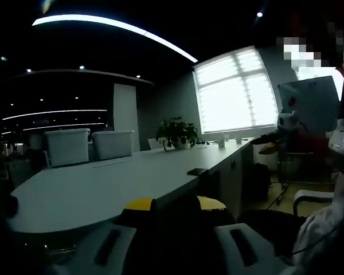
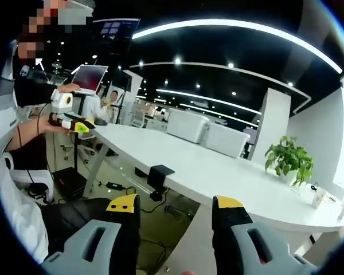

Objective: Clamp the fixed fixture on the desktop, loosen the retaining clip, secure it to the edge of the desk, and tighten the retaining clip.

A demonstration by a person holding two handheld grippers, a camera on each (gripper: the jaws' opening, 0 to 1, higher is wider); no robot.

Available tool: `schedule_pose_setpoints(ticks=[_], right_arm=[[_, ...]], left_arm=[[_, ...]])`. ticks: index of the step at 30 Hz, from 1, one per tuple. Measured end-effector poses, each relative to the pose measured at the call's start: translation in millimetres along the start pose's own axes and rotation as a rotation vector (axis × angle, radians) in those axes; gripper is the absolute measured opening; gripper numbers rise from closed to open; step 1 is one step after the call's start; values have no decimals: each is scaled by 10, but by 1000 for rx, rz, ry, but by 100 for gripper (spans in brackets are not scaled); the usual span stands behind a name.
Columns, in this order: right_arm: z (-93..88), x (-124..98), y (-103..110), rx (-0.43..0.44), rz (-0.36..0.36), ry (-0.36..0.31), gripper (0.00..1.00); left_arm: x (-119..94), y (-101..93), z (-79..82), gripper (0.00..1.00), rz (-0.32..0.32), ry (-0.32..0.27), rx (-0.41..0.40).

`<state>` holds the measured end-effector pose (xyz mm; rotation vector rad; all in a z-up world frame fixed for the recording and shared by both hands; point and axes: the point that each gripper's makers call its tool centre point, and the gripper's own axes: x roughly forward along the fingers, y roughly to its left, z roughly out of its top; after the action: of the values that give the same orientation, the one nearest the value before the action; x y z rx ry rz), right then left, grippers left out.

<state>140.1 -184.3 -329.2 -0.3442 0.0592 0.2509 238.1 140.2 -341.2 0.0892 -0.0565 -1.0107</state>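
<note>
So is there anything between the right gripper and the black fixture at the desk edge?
Nothing visible. In the right gripper view the open right gripper faces the black fixture on the edge of the white desk, with only open air and floor between them. Another person's gripper is far off at the desk's other end.
</note>
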Motion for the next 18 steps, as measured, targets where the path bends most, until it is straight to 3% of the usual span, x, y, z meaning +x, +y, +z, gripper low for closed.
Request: schedule_pose_setpoints(ticks=[18], right_arm=[[-87,-10,15,4,-16,15,48]], left_arm=[[17,-26,36,26,-5,-15,7]])
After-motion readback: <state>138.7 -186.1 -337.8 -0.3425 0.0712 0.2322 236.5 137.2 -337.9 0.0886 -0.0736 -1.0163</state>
